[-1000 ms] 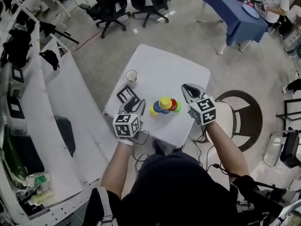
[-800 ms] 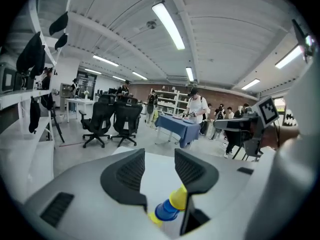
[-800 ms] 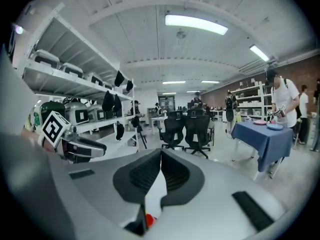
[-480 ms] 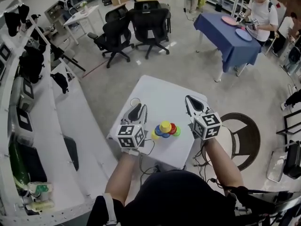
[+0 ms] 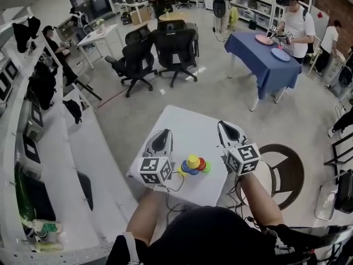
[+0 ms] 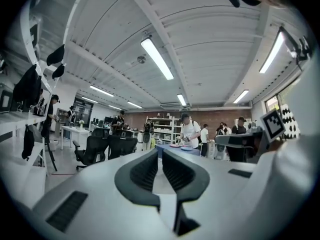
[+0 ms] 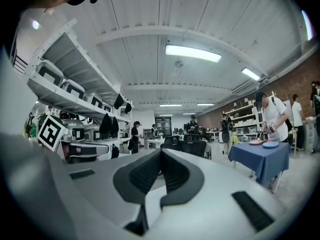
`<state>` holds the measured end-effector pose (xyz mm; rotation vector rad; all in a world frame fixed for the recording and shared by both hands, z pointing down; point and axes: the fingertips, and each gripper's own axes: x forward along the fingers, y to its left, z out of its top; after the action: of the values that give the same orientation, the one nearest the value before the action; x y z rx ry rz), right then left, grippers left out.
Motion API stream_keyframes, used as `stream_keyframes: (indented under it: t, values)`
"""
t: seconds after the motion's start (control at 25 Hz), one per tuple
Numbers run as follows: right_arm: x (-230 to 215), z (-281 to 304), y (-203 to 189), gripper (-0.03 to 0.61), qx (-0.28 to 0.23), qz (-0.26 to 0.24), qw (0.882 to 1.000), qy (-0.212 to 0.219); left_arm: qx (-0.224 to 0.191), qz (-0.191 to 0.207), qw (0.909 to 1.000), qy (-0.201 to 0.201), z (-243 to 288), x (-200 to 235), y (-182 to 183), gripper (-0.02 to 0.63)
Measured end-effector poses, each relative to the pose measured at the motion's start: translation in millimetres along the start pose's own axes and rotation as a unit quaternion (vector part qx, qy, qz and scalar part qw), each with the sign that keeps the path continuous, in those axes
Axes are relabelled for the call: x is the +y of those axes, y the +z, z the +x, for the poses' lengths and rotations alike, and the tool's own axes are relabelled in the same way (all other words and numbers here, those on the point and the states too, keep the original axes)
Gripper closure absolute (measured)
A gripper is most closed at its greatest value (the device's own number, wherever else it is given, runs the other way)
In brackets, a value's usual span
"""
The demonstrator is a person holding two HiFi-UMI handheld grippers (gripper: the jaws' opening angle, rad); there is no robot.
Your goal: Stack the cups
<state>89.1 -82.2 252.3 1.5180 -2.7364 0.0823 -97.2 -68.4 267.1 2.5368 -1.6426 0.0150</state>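
A cluster of small coloured cups (image 5: pixel 193 165) sits near the front of the white table (image 5: pixel 187 126), with a yellow cup (image 5: pixel 192 160) on top of blue, red and green ones. My left gripper (image 5: pixel 164 132) hovers left of the cluster. Its jaws have just been closing and are now shut with nothing between them (image 6: pixel 161 153). My right gripper (image 5: pixel 223 125) hovers to the right of the cups, also shut and empty (image 7: pixel 160 156). Both gripper views look level across the room and show no cups.
Black office chairs (image 5: pixel 165 48) stand beyond the table. A blue-covered table (image 5: pixel 265 57) with a person (image 5: pixel 292 24) beside it is at the back right. Shelving (image 5: pixel 27 148) runs along the left. A round brown seat (image 5: pixel 287 170) is close on the right.
Both grippers have risen away from the table and tipped level. The left jaws have closed. The head view has lifted and shows more of the room. The cups have not moved.
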Motion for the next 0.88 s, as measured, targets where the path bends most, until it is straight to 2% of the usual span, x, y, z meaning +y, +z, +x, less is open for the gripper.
stream_keyframes:
  t: [0.88]
  values:
    - [-3,1,7,0.578,-0.002,-0.005,1.0,0.001,-0.013,-0.013,0.9998,0.007,3,3,11,0.584]
